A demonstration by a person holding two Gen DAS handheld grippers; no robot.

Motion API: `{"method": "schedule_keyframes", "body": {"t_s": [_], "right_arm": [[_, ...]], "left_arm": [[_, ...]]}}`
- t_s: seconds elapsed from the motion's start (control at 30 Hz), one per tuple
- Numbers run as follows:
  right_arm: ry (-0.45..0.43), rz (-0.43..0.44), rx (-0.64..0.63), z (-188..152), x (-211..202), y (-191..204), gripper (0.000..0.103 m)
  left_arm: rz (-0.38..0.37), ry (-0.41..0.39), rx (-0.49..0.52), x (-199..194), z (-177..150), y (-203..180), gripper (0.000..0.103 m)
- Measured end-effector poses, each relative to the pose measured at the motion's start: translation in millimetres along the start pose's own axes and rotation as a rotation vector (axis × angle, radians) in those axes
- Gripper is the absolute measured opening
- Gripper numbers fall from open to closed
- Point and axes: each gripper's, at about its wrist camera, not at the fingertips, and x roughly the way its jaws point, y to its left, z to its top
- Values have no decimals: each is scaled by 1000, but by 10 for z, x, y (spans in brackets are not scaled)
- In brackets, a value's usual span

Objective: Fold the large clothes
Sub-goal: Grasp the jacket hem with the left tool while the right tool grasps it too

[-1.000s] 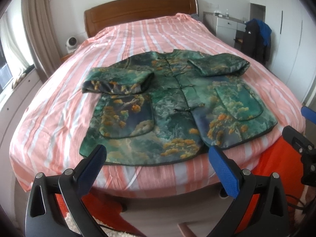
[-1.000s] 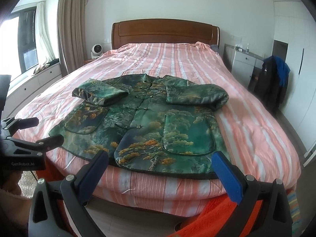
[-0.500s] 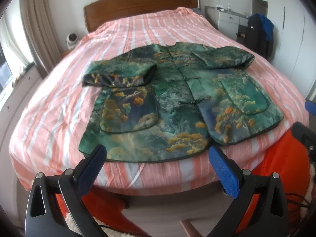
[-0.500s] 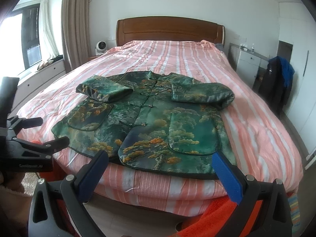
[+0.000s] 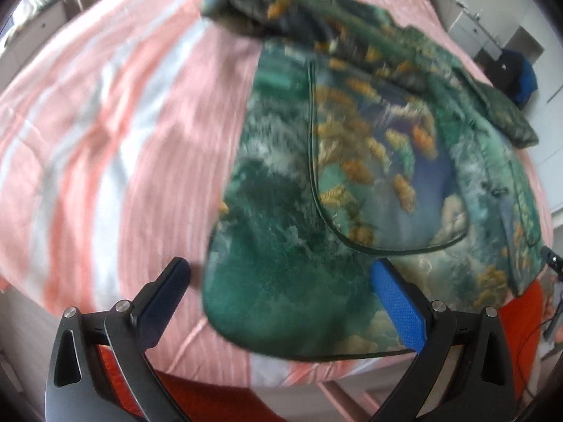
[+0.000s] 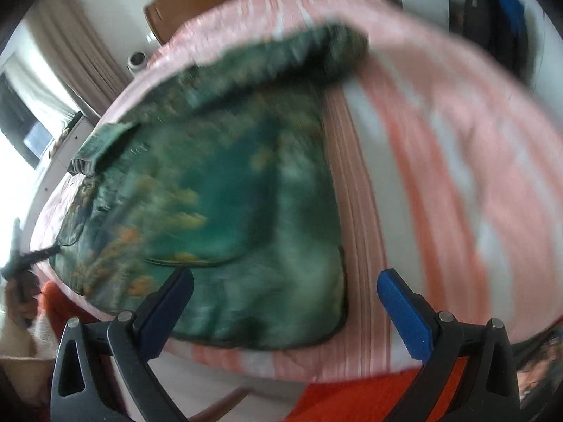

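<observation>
Left gripper (image 5: 279, 277): jaws spread wide, nothing between them, hovering just over the near-left hem corner of the green printed jacket (image 5: 352, 183). Left finger sits over the striped pink bedspread (image 5: 105, 123), right finger over the fabric near the patch pocket (image 5: 383, 176). Contact with the cloth can't be told; the view is blurred.

The jacket lies flat, front up, on the bed, hem toward the near edge. Both sleeves are folded in across the chest at the far end. Orange cloth (image 5: 211, 397) hangs below the near bed edge.

Right gripper (image 6: 285, 283): jaws also wide apart, empty, at the jacket's (image 6: 228, 211) near-right hem corner. Left finger is over the fabric, right finger over the bedspread (image 6: 440, 176). Heavy motion blur.

Far left in the right view, wooden headboard (image 6: 183, 7), curtain (image 6: 74, 45) and window. The other gripper's tip (image 6: 31, 256) shows at the left edge.
</observation>
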Motion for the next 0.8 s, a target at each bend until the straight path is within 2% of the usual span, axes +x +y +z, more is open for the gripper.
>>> {"method": "schedule_keyframes", "body": {"t_s": [0.03, 0.07, 0.1, 0.13, 0.17, 0.23, 0.33, 0.47, 0.57, 0.63, 0.67, 0.7, 0.73, 0.77, 0.8], "right_arm": [[30, 23, 18, -5, 99, -52, 103], [39, 23, 22, -13, 128, -65, 101], [41, 17, 23, -13, 138, -54, 96], [40, 19, 16, -8, 119, -28, 68], [44, 30, 1, -2, 88, 17, 35], [52, -26, -46, 31, 30, 87, 17], [34, -114, -129, 44, -173, 228, 14], [27, -162, -148, -33, -430, 208, 14], [71, -204, -138, -234, -320, 115, 14], [87, -213, -113, -315, -165, 78, 14], [77, -217, -99, -319, -143, 77, 17], [61, -224, -90, -310, -154, 91, 22], [38, -240, -85, -295, -189, 117, 33], [6, -254, -81, -307, -268, 145, 51], [-29, -270, -80, -322, -355, 168, 58]], "left_arm": [[-13, -1, -5, 11, -32, -11, 97], [-18, -5, -11, 4, -59, -14, 87], [-16, -6, -19, -23, -97, -23, 55], [0, -12, -27, -62, -129, -24, 24], [-9, -22, -30, -111, -155, -27, 16], [-19, -37, -28, -248, -208, -54, 10], [-32, -51, 6, -493, -335, -123, 9], [-15, 6, 35, -557, -626, -112, 9], [32, 28, 37, -390, -698, -125, 10], [56, 18, 37, -387, -655, -188, 16], [65, 6, 43, -426, -639, -219, 20], [83, -17, 53, -480, -645, -234, 29], [102, -45, 65, -545, -663, -243, 41], [120, -71, 76, -622, -661, -261, 48], [145, -106, 89, -710, -662, -277, 60]]}}
